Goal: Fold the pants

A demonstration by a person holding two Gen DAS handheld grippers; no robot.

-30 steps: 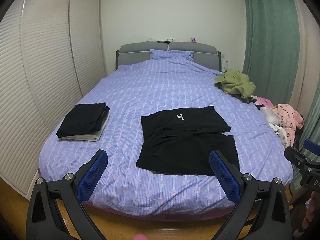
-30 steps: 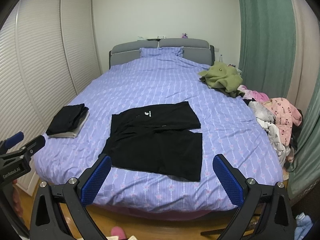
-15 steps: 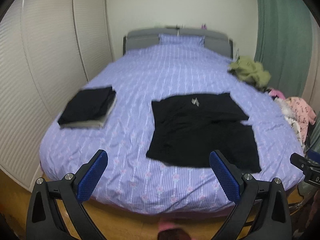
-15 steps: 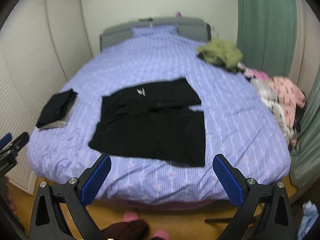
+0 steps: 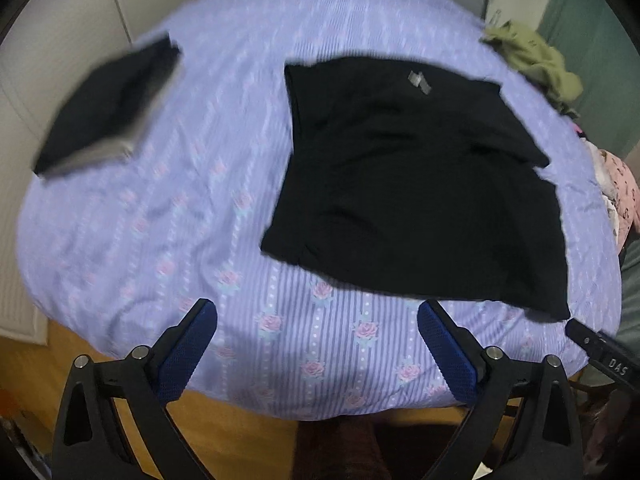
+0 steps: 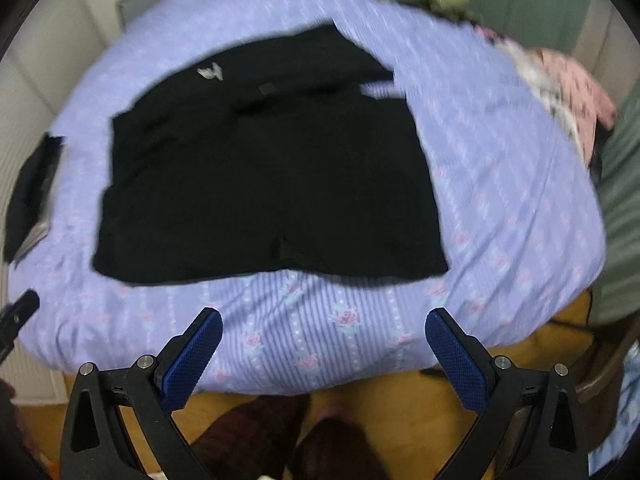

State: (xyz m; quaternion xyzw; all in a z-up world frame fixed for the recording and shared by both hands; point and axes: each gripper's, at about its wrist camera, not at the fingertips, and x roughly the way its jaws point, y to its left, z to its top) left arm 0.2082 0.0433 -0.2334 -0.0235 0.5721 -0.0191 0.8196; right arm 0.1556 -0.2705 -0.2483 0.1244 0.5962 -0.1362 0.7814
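Black pants (image 5: 416, 184) lie spread flat on the purple floral bed cover (image 5: 200, 208), with a small grey logo near their far edge. They also show in the right wrist view (image 6: 272, 176). My left gripper (image 5: 318, 312) is open and empty, above the bed's near edge just short of the pants' near hem. My right gripper (image 6: 324, 320) is open and empty, also over the near edge of the bed (image 6: 500, 200), just before the hem. Both views are motion-blurred.
A folded dark stack (image 5: 108, 104) lies on the bed's left side. An olive garment (image 5: 532, 60) and pink clothes (image 6: 568, 92) lie along the right edge. Green curtain at right, white wardrobe doors at left, wooden floor (image 6: 400, 404) below.
Both grippers have moved forward and tilted down toward the bed's near edge, so the pants now fill much more of each view. Both stay open.
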